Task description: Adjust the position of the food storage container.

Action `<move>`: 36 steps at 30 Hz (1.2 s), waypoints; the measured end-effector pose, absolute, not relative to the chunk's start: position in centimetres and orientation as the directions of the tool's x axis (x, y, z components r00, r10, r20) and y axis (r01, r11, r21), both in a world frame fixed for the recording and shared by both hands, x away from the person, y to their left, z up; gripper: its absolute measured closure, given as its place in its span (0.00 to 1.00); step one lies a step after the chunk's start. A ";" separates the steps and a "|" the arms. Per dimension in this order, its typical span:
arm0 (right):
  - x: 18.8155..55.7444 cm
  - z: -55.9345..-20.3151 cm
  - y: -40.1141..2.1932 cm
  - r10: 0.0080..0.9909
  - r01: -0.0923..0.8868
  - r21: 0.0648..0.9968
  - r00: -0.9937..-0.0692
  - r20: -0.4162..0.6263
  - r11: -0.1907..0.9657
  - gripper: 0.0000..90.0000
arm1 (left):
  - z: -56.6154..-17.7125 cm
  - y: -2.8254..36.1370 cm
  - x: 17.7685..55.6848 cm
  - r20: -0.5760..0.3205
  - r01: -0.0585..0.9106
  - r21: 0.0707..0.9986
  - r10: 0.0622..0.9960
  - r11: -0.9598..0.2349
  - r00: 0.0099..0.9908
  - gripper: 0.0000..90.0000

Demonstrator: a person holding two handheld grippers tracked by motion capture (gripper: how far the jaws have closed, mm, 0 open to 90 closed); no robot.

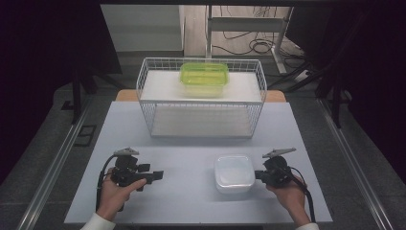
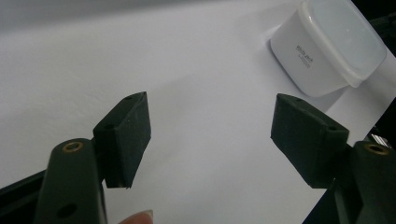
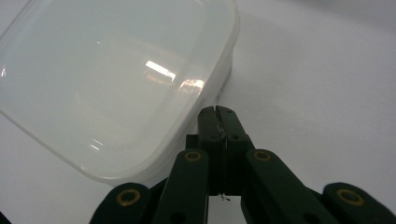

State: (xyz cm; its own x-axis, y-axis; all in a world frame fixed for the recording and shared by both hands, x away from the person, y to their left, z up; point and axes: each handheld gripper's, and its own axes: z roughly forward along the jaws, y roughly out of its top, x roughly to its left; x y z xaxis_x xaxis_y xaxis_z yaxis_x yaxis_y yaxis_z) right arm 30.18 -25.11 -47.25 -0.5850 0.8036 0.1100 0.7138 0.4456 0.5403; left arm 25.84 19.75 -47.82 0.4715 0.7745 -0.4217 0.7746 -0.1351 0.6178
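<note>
step: approach to white lidded plastic box (image 1: 233, 173) near table's (image 1: 191, 139) front-right edge | right gripper (image 3: 219, 112) jaws together beside it, left gripper (image 2: 210, 135) apart, empty | next: likely open right jaws

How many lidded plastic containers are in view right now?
2. A white container sits on the table beside the shut right gripper; a green container sits on top of the wire rack at the back.
</note>
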 end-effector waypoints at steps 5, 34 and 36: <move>30.3 -47.3 -23.7 0.790 0.703 0.542 -0.603 0.110 0.461 0.99 | -47.9 19.6 25.8 -0.421 0.777 0.614 0.774 -0.140 0.473 0.31; 31.1 -48.3 -15.6 0.715 0.644 0.545 -0.691 0.111 0.538 0.99 | -48.2 19.5 25.8 -0.415 0.778 0.611 0.777 -0.147 0.473 0.31; 31.1 -48.3 -15.4 0.711 0.642 0.545 -0.694 0.113 0.540 0.99 | -48.2 19.5 25.9 -0.415 0.778 0.611 0.778 -0.147 0.472 0.31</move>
State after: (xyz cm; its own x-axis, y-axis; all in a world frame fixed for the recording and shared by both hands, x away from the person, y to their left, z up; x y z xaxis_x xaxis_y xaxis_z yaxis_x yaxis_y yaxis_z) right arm 31.07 -15.35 -48.29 -0.6942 0.7108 0.1132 0.6416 0.5398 0.5450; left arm 25.86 19.54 -48.20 0.4724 0.7776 -0.4150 0.7780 -0.1466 0.6109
